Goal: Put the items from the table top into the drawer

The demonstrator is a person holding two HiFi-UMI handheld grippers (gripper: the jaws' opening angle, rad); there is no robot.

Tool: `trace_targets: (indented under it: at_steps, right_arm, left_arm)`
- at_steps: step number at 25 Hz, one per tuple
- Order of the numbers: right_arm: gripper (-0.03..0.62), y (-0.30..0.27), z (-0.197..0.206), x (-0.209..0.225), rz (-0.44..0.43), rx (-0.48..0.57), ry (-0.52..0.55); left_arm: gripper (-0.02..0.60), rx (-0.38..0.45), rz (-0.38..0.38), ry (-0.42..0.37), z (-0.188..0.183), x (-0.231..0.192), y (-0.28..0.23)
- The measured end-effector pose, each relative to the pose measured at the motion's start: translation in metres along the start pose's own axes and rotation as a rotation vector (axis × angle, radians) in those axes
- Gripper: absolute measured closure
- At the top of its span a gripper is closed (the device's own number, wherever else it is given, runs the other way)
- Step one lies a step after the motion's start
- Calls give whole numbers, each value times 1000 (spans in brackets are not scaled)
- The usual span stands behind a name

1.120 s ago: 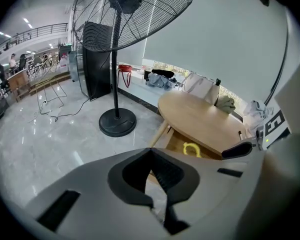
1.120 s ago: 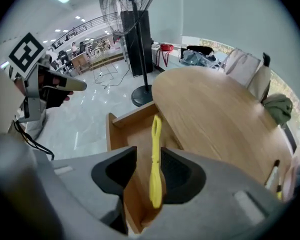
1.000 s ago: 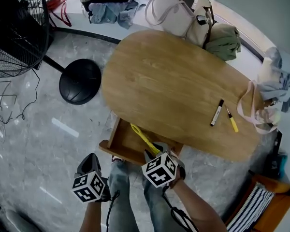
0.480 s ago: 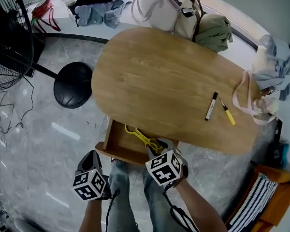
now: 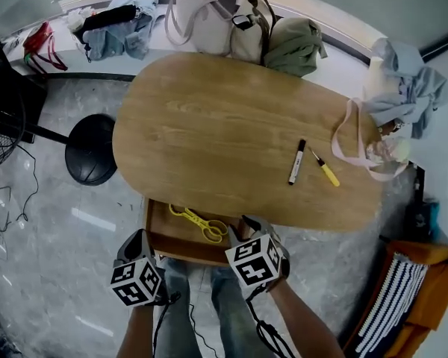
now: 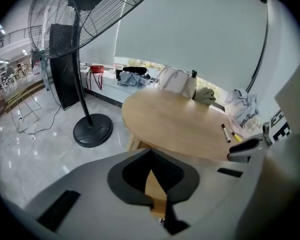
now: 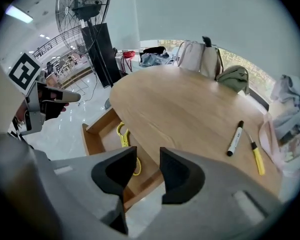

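- At the far left of the head view, the standing fan (image 5: pixel 89 149) is cut off by the frame edge; only its round base and part of the grille are seen.
- The left tongs (image 6: pixel 150 154) are held off the bench's near edge. Their pad tips are seen meeting, with nothing gripped. A wedge of wood shows in the gap below the tips; what that wood belongs to cannot be told.
- The drawer (image 5: pixel 181 239) is pulled open under the bench's (image 5: pixel 209 125) near edge. Its rear part is covered by the bench top.
- 1 pair of yellow scissors (image 5: pixel 199 222) is lying inside the drawer. In the right gripper view, 1 handle loop is partly masked by a pad.
- The right tongs (image 7: pixel 148 156) are held just beside the drawer's front, the pads apart and nothing between them.
- 2 items are left on the bench top toward the right: a black marker (image 5: pixel 296 162) and, just beside it, a yellow pen (image 5: pixel 325 171). The 2 are apart at the near ends, and contact at the far ends is too small to judge.
- Several bags (image 5: pixel 216 21) are lined along the bench's far edge, cropped at the top.
- A cloth bag (image 5: pixel 384 154) with pink handles rests at the bench's right end, its contents not readable.
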State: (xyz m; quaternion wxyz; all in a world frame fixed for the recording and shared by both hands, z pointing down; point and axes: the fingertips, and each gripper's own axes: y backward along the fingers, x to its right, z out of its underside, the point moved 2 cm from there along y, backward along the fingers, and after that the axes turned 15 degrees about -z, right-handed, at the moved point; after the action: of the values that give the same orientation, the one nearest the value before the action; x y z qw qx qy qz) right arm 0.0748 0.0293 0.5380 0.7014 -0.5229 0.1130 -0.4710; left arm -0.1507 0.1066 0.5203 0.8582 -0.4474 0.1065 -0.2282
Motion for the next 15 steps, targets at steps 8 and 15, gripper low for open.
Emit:
trace_targets:
  at_steps: [8, 15]
  right_arm:
    - [458, 31, 15, 44, 84, 66, -134]
    - [457, 53, 27, 87, 148, 152, -286]
  left_arm:
    - [588, 9, 80, -74, -13, 64, -16]
    - [588, -5, 135, -162, -19, 115, -26]
